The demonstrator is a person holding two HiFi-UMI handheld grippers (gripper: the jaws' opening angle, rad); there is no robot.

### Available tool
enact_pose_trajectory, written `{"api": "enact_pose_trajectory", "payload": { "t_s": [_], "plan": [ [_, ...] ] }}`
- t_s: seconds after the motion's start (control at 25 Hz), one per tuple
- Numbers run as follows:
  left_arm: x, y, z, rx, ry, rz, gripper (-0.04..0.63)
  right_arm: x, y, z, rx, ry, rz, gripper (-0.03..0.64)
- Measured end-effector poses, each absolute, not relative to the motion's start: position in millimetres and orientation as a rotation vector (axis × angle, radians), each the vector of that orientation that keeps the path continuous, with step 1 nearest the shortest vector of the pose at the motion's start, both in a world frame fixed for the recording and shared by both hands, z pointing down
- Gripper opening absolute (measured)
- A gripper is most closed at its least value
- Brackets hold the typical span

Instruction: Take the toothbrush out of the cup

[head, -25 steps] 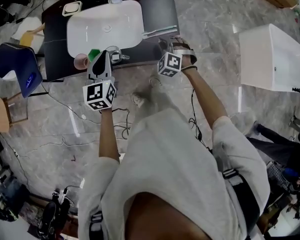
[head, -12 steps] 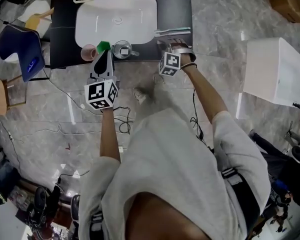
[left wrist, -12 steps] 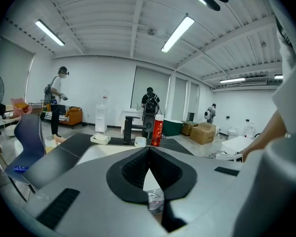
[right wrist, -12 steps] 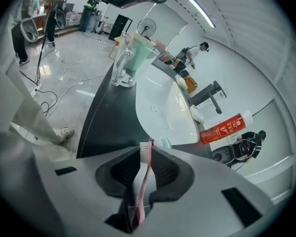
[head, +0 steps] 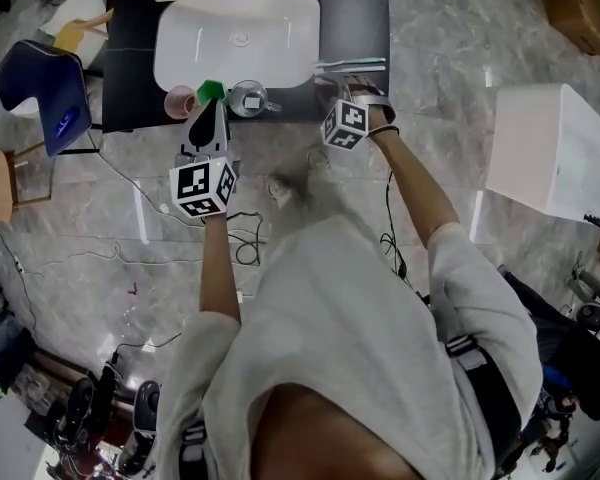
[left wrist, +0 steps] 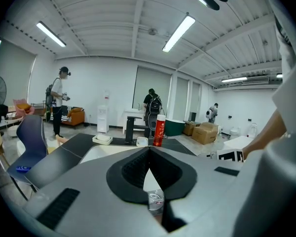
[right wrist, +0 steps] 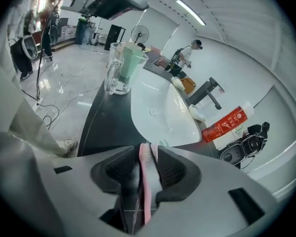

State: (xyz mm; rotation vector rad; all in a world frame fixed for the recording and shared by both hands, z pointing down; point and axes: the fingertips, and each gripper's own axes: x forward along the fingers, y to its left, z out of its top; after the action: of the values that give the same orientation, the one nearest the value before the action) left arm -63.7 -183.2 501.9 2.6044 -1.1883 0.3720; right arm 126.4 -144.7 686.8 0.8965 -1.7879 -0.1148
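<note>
The right gripper [right wrist: 148,151] is pointing steeply down with its jaws parted; they have just been opening. The pink toothbrush [right wrist: 145,181] is lying lengthwise between the pads, out of the cup, and a dark slit is showing along its left side, so nothing is pinching it. Its head is reaching toward the near rim of the white basin [head: 238,38], over the front right part of the dark counter [head: 365,13]. A pale second toothbrush [head: 352,65] is lying on the counter just right of the basin, just ahead of this gripper. Beyond it a bare strip of counter is running back to the far edge. The left gripper [left wrist: 149,152] is hanging with its jaw tips together and nothing between them. It is pointing at the counter's front edge, where the glass cup [head: 248,98] is standing just right of a green cup [head: 212,90] and a pink cup [head: 180,100]. A red tube [right wrist: 227,123] and a black faucet [right wrist: 209,93] are crowding the back of the basin. The counter is standing on a grey marble floor [head: 430,48], with loose cables [head: 245,248] trailing near the person's feet. A blue chair [head: 45,98] is standing to the left and a white box [head: 555,153] well apart to the right. Other people are standing far off under strip lights.
</note>
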Motion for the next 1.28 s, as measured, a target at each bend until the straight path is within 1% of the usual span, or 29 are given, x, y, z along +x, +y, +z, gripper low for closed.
{"api": "enact_pose_trajectory", "payload": {
  "t_s": [0.16,0.44,0.56,0.72,0.88,1.28],
  "plan": [
    [-61.1,-184.0,499.0,2.612,-1.193,0.366,0.025,131.5,-149.0,666.8,1.034,-1.835,-0.051,0.143],
    [-64.1,-182.0,490.9,2.610,-1.227,0.350,0.025,143.1,-162.9,612.0,1.410,-1.997,0.234,0.057],
    [-67.3,-180.1,486.6,2.609,-1.247,0.342,0.025,147.2,-167.0,591.7,1.547,-2.083,0.371,0.036],
    [-73.5,-181.3,479.1,2.613,-1.295,0.333,0.025,150.4,-174.7,562.2,1.669,-2.205,0.497,0.028],
    [-82.4,-181.5,468.3,2.608,-1.340,0.316,0.025,147.0,-177.0,526.6,1.725,-2.292,0.489,0.014],
    [-119.1,-179.3,438.6,2.559,-1.507,0.256,0.025,110.1,-188.5,452.6,1.656,-2.432,0.236,0.014]
  ]
}}
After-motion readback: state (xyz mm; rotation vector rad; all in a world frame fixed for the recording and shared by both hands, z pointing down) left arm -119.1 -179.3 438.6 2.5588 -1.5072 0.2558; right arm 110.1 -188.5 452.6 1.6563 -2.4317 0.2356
